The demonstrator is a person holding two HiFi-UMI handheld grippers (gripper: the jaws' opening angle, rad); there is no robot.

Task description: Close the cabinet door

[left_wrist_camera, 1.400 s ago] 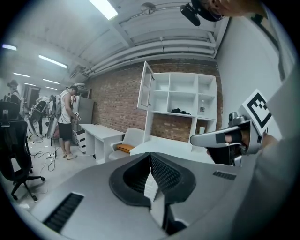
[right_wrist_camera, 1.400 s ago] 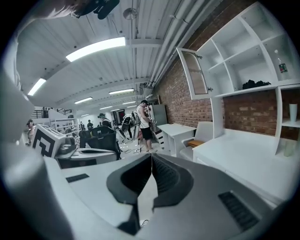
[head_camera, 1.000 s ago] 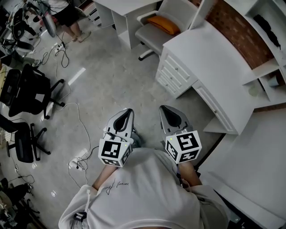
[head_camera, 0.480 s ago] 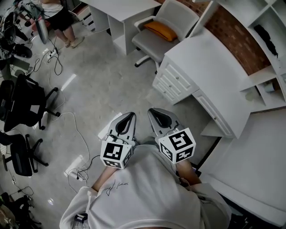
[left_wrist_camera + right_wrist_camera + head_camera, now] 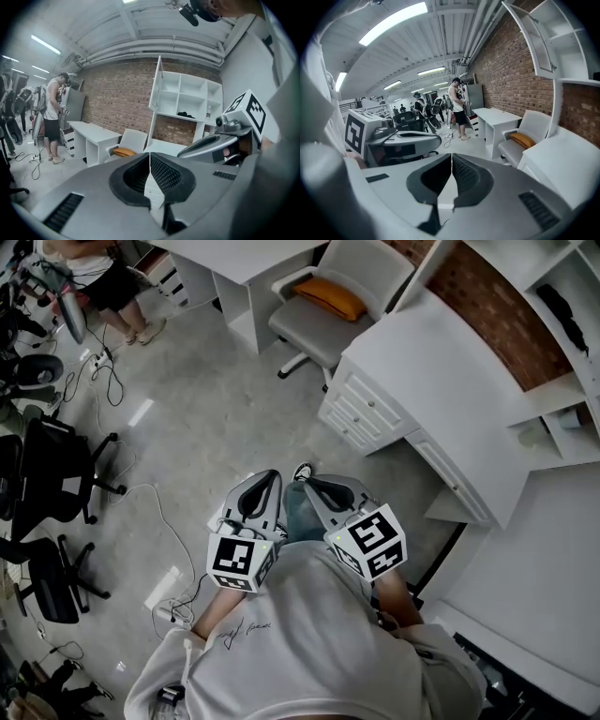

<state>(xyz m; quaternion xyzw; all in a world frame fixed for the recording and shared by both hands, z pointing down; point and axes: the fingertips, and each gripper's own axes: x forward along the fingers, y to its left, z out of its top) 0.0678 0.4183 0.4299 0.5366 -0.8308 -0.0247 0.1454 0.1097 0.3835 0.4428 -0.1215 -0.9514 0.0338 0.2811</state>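
The cabinet door (image 5: 156, 84) is a white panel that stands swung out from the white wall shelf unit (image 5: 192, 101) above a white desk (image 5: 441, 381). From above, the cabinet door (image 5: 427, 268) shows as a thin edge. High at the right of the right gripper view, the cabinet door (image 5: 534, 42) hangs open. My left gripper (image 5: 272, 474) and right gripper (image 5: 314, 486) are held side by side close to the person's chest, well short of the desk. Both the left gripper (image 5: 150, 161) and the right gripper (image 5: 451, 164) have their jaws shut with nothing between them.
A grey chair with an orange cushion (image 5: 328, 298) stands between the white desk and a second white desk (image 5: 244, 259). Black office chairs (image 5: 47, 484), loose cables and a power strip (image 5: 173, 610) lie at the left. A person (image 5: 103, 277) stands at the far left.
The view has shifted toward the desk. Both grippers stay near the chest, the right one drifting slightly left. A shoe now shows between them.
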